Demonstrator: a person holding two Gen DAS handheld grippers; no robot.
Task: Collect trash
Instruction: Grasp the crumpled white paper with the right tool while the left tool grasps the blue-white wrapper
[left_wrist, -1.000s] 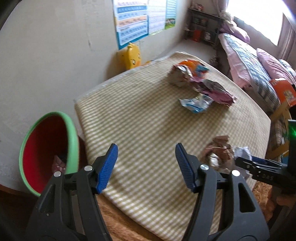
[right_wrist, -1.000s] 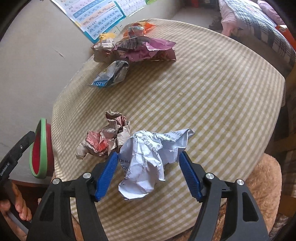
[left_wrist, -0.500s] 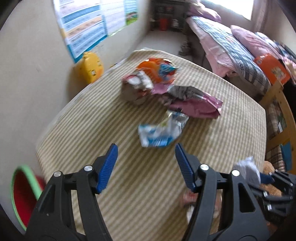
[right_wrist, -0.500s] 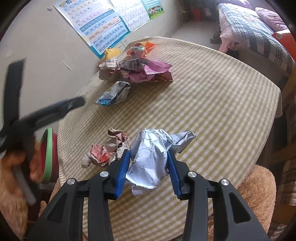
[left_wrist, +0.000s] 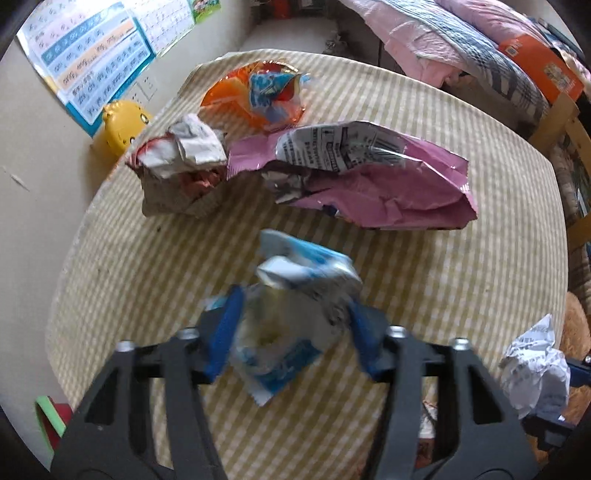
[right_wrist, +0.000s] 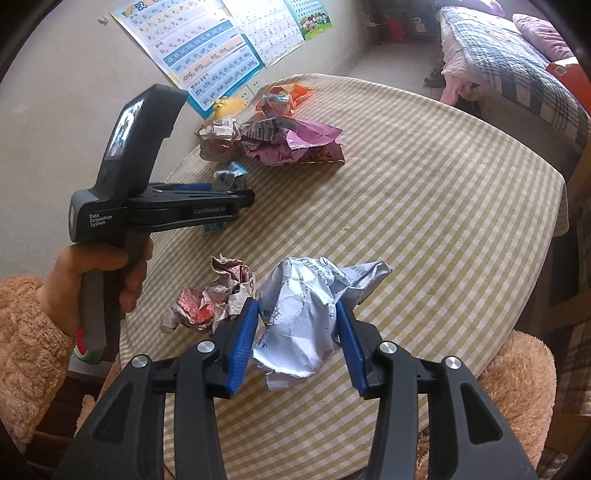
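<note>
Having swung away from the red-and-green bin (left_wrist: 48, 417) it faced a second ago, the left gripper (left_wrist: 291, 332) now sits low over the checked tabletop (left_wrist: 461, 280), its blue fingers (left_wrist: 225, 332) either side of the blue-and-white wrapper (left_wrist: 295, 295). Half a second ago that wrapper lay well ahead of the fingers; now it lies between them, blurred, and whether the pads already press it cannot be told. The wrapper's long axis runs roughly away from the camera, its folded blue end pointing toward the pink bag (left_wrist: 369, 184).

The right gripper (right_wrist: 295, 339) was open around the crumpled white paper (right_wrist: 299, 314) a second ago and is now clamped on it, as half a second back. The paper stands roughly upright between the pads, one loose corner pointing right. Just left of it on the tabletop lies a crumpled reddish wrapper (right_wrist: 207, 299). Farther back, the pink bag, a grey-brown paper wad (left_wrist: 177, 173) and an orange packet (left_wrist: 258, 92) lie clustered, touching one another.
</note>
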